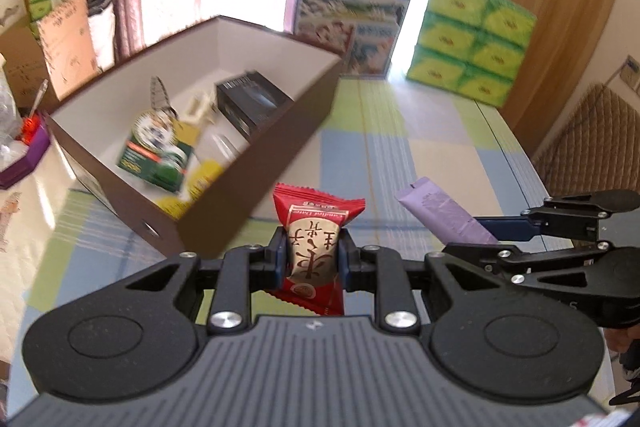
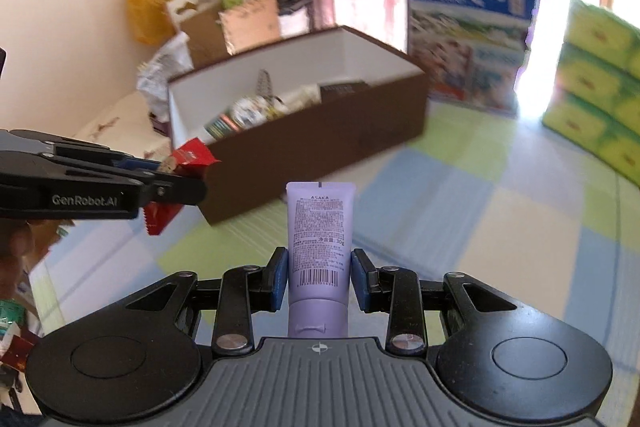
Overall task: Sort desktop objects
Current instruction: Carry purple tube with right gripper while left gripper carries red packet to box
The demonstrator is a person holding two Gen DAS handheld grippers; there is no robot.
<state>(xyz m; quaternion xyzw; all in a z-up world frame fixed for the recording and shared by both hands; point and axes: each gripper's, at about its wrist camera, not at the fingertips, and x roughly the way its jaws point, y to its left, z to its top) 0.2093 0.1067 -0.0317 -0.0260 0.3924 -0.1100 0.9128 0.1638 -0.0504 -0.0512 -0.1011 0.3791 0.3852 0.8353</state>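
My left gripper (image 1: 313,255) is shut on a red snack packet (image 1: 316,227) with Chinese characters, held above the checked tablecloth. It also shows in the right wrist view (image 2: 182,167) at the left. My right gripper (image 2: 320,277) is shut on a purple ASAKA tube (image 2: 320,227), cap toward the camera. The tube also shows in the left wrist view (image 1: 444,217) at the right. A brown box with a white inside (image 1: 264,147) stands ahead and to the left, holding several items. It also shows in the right wrist view (image 2: 320,143).
A blue milk carton box (image 1: 352,7) stands behind the brown box. A green tissue pack (image 1: 472,39) stands at the back right. Cardboard boxes and bags (image 2: 208,23) sit past the table's left side. A purple tray (image 1: 24,155) lies left of the box.
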